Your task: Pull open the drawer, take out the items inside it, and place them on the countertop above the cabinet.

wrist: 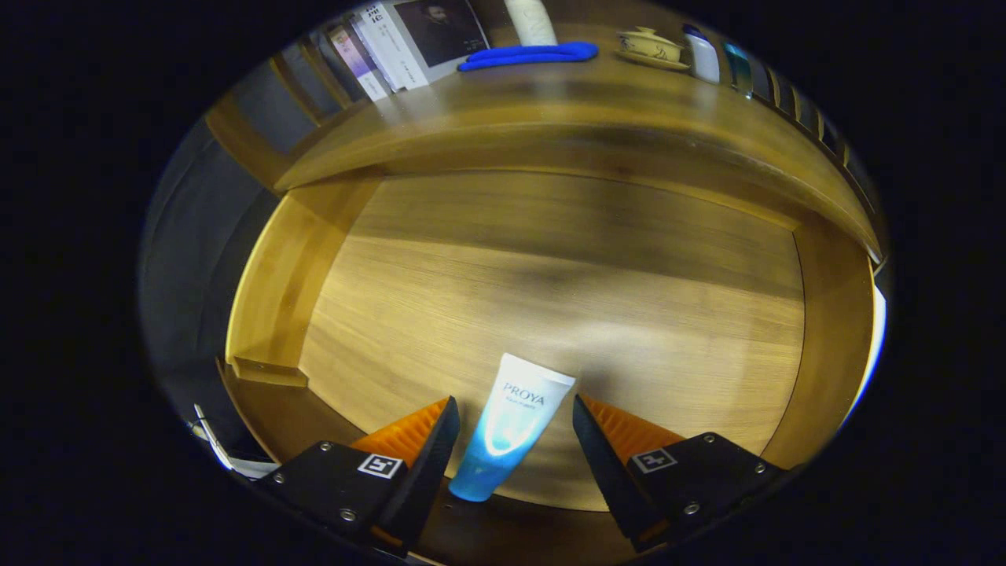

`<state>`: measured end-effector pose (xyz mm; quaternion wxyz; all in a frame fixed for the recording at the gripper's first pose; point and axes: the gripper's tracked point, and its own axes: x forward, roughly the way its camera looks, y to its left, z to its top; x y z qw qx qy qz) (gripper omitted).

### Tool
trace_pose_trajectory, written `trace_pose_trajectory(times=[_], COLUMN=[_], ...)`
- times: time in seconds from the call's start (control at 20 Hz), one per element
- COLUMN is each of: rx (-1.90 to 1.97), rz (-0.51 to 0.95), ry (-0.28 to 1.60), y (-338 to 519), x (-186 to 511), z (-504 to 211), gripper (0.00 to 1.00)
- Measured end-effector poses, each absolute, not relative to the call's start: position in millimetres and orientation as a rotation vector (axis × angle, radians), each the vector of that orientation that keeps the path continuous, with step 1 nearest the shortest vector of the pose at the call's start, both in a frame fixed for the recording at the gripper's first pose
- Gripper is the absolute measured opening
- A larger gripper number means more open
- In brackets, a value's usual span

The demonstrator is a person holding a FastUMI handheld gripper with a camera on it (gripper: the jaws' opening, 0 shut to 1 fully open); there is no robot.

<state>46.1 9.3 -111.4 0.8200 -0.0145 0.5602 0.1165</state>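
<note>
While the drawer stands pulled out: the tube (511, 424) serves as the landmark for every place below.
Drawer left wall (275, 291): rises well to the left of the tube; a wide swing that way could knock a finger on it.
Left finger (428, 440): sits just left of the tube, close to its lower body but apart from it as far as the gripper view shows.
Tube: lies on the drawer floor (566, 291) between the two fingers, slightly tilted, one end toward the camera and the broad white end pointing deeper into the drawer.
Gripper (515, 428): jaws spread wider than the tube, straddling it, holding nothing.
Right finger (601, 436): stands right of the tube with a larger gap than on the left.
Risk of uneven closing: the nearer left finger would likely touch first and push the tube sideways or roll it out of the grip.
Risk of squeeze: the soft, smooth tube may slip forward if it is pinched near its tapered end.
Countertop lip (581, 134): overhangs beyond the tube; a steep lift could strike it.
Countertop objects: books (393, 47), blue item (530, 55), lidded cup (648, 45) and bottles (702, 56) crowd the space beyond, so placement could topple one.
</note>
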Motion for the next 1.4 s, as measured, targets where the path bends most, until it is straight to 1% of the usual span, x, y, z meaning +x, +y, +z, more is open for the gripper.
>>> trace_pose_trajectory(times=[0.3,0.35,0.4,0.45,0.5,0.6,0.65,0.75,1.1,1.4], rx=[-0.078,-0.097,-0.114,-0.134,-0.151,-0.17,-0.172,-0.143,-0.101,-0.106], rz=[0.252,0.252,0.254,0.265,0.279,0.324,0.34,0.352,0.394,0.418], ry=[1.207,1.204,1.203,1.2,1.195,1.172,1.155,1.13,0.889,0.65], y=[9,9,8,7,7,11,11,12,17,24], x=[46,46,44,44,41,40,41,42,56,64], z=[-115,-117,-117,-118,-117,-116,-115,-110,-70,-19], gripper=[0.86,0.84,0.8,0.74,0.72,0.63,0.56,0.49,0.47,0.47])
